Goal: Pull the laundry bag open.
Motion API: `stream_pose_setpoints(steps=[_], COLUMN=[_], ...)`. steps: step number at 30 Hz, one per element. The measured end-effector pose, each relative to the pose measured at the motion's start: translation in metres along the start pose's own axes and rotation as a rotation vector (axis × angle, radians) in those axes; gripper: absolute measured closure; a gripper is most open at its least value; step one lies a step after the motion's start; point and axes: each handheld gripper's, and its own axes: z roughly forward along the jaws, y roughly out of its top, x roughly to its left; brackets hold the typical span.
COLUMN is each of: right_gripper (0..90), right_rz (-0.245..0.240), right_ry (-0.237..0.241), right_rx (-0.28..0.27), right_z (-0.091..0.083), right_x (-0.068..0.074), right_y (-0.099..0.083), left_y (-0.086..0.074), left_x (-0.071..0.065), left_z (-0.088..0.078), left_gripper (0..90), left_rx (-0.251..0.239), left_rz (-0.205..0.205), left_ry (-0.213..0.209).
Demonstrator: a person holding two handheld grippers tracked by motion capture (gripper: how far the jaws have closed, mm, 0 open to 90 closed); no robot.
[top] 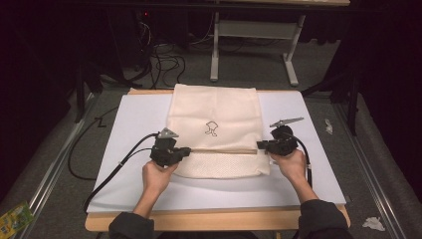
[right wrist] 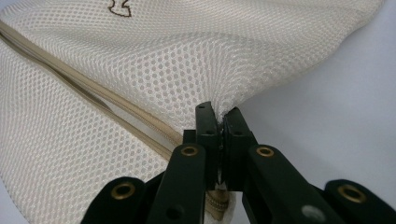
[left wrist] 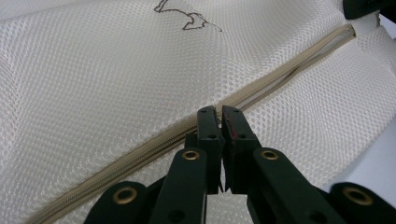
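Note:
A cream mesh bag (top: 214, 107) with a small dark emblem (top: 211, 128) lies flat on a white board (top: 134, 129). A tan zipper (top: 224, 150) runs across its near part. My left gripper (top: 188, 151) sits near the zipper's left end. In the left gripper view my left gripper (left wrist: 219, 111) is shut right on the zipper (left wrist: 289, 70); what it pinches is hidden by the jaws. My right gripper (top: 259, 145) is at the bag's right edge. In the right gripper view my right gripper (right wrist: 220, 112) is shut on a pinch of mesh (right wrist: 224, 70) beside the zipper's end.
The board rests on a wooden table (top: 214, 220). Black cables (top: 119, 164) trail from the left gripper across the board to the floor. A white table frame (top: 251, 30) stands behind. Paper scraps (top: 373, 223) and a green packet (top: 12, 216) lie on the floor.

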Motion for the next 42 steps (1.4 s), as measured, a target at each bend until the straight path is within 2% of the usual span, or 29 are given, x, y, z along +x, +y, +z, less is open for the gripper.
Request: stream_pose_setpoints(steps=[7, 9, 17, 22, 26, 30, 36, 39, 42], right_gripper=[89.0, 89.0, 89.0, 89.0, 89.0, 89.0, 88.9, 88.9, 88.9], right_rz=[-0.006, -0.010, 0.002, 0.009, 0.012, 0.016, 0.009, -0.008, -0.009], right_ry=[-0.005, -0.019, -0.027, -0.035, -0.037, -0.039, -0.038, -0.045, -0.051], right_rx=[-0.001, 0.003, 0.004, 0.000, 0.001, -0.001, -0.003, 0.004, 0.009], right_z=[0.003, 0.003, 0.005, 0.007, 0.007, 0.006, 0.008, 0.010, 0.011], right_x=[0.001, 0.001, -0.002, -0.004, -0.004, -0.006, -0.004, -0.002, -0.003], right_y=[0.002, 0.001, 0.001, 0.003, 0.002, 0.001, 0.002, 0.003, 0.002], left_y=[-0.002, -0.003, -0.007, -0.005, -0.006, -0.007, -0.008, -0.008, -0.010], left_x=[0.000, 0.001, 0.004, 0.010, 0.013, 0.019, 0.020, 0.022, 0.026], left_z=[-0.002, -0.004, -0.006, -0.008, -0.012, -0.015, -0.017, -0.017, -0.020], left_gripper=[87.3, 87.3, 87.3, 87.3, 87.3, 87.3, 87.3, 87.3, 87.3], left_rx=[-0.007, -0.009, -0.010, -0.016, -0.017, -0.024, -0.042, -0.032, -0.037], left_rz=[0.000, -0.002, -0.011, -0.022, -0.024, -0.038, -0.036, -0.034, -0.047], left_ry=[0.007, 0.013, 0.013, 0.023, 0.046, 0.043, 0.058, 0.067, 0.066])
